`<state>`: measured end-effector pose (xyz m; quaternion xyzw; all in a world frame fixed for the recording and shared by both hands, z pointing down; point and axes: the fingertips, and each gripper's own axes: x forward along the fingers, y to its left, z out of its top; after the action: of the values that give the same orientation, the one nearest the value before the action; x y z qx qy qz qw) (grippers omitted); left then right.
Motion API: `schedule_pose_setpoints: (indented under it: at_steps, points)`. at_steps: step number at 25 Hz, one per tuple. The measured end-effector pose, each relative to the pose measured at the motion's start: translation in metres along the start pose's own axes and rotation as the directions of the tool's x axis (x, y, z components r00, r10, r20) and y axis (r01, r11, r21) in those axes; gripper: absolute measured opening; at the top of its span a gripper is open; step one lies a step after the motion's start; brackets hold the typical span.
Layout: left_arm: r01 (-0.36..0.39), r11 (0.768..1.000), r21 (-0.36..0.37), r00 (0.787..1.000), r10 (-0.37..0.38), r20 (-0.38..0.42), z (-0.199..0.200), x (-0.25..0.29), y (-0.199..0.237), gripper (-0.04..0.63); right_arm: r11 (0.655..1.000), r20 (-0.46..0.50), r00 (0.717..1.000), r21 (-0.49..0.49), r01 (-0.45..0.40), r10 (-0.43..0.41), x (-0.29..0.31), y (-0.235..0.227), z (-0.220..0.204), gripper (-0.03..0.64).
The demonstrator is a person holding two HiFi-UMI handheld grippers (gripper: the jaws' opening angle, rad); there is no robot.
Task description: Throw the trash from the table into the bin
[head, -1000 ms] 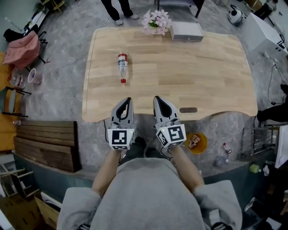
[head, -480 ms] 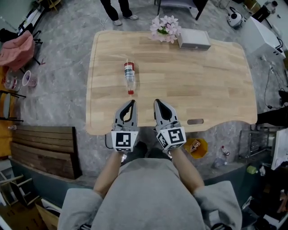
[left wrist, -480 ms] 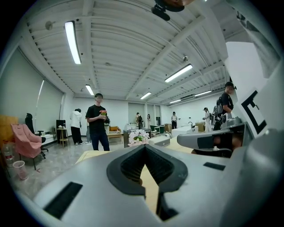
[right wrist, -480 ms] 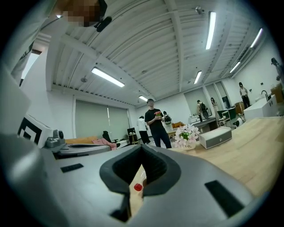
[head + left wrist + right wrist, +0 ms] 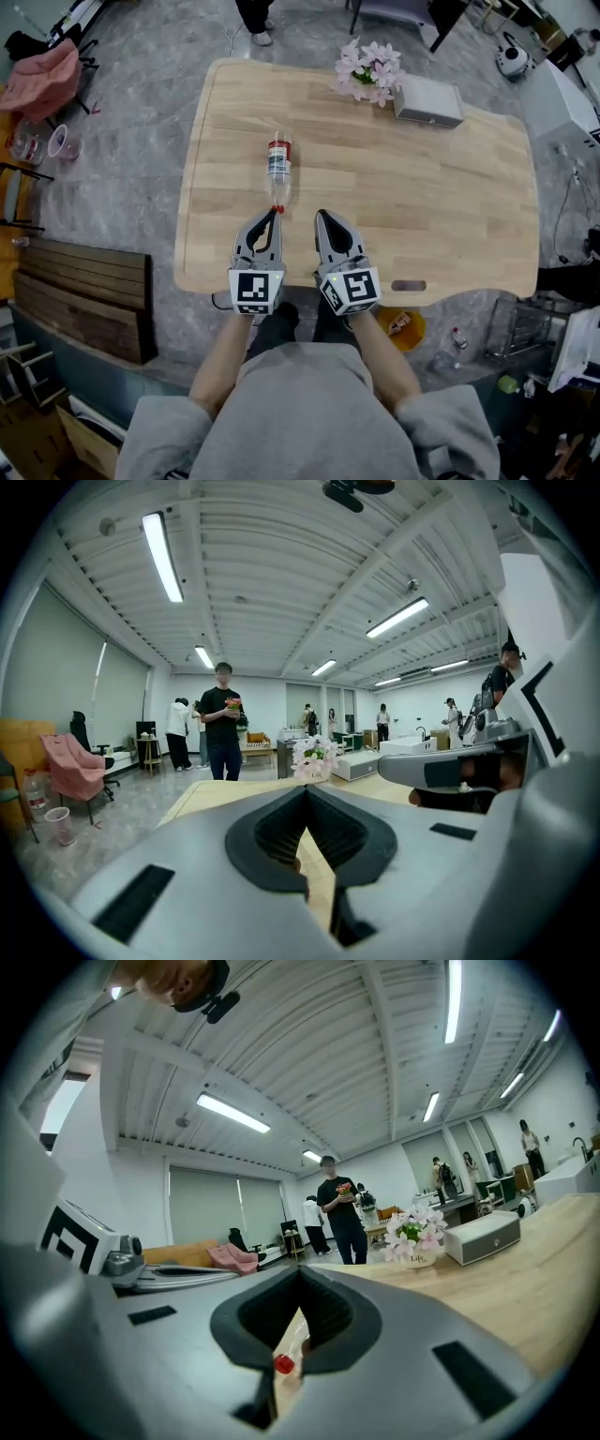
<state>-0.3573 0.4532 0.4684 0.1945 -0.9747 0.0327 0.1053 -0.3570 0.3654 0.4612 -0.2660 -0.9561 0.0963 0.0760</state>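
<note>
A clear plastic bottle [image 5: 278, 167] with a red label and red cap lies on the wooden table [image 5: 441, 187], cap end toward me. My left gripper [image 5: 271, 216] is shut and empty, its tip just short of the cap. My right gripper [image 5: 322, 217] is beside it to the right, also shut with nothing held. In the right gripper view the red cap [image 5: 283, 1364] shows low through the slot under the shut right gripper [image 5: 300, 1271]. The left gripper view shows the shut left gripper [image 5: 307, 791] aimed along the table. An orange bin [image 5: 408, 326] stands on the floor below the table's near edge.
A pot of pink flowers [image 5: 367, 73] and a grey box [image 5: 428, 100] stand at the table's far side. A person [image 5: 255, 19] stands beyond the far edge. Left of the table are a wooden pallet [image 5: 80, 300] and a pink chair [image 5: 47, 66].
Both grippers have moved forward from the table's near edge over the tabletop toward the bottle. The left tip now sits close to the cap. Both jaws stayed shut.
</note>
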Motion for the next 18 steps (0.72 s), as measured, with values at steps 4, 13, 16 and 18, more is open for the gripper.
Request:
schedule_pose_setpoints:
  at_steps: [4, 13, 16, 18]
  points:
    - [-0.072, 0.997, -0.017, 0.997, 0.072, -0.03, -0.015, 0.021, 0.012, 0.005, 0.996, -0.035, 0.996, 0.007, -0.086, 0.086, 0.03, -0.009, -0.015, 0.003]
    - [-0.181, 0.983, -0.034, 0.978, 0.176, -0.109, -0.05, 0.057, 0.024, 0.005, 0.976, -0.088, 0.973, 0.049, -0.212, 0.215, 0.074, -0.029, -0.047, 0.003]
    - [-0.204, 0.979, -0.021, 0.971, 0.2, -0.132, -0.056, 0.066, 0.03, 0.005, 0.972, -0.094, 0.968, 0.064, -0.227, 0.232, 0.081, -0.035, -0.051, 0.003]
    - [-0.219, 0.976, -0.013, 0.965, 0.215, -0.15, -0.058, 0.073, 0.034, 0.005, 0.97, -0.098, 0.966, 0.072, -0.231, 0.237, 0.084, -0.039, -0.053, 0.003]
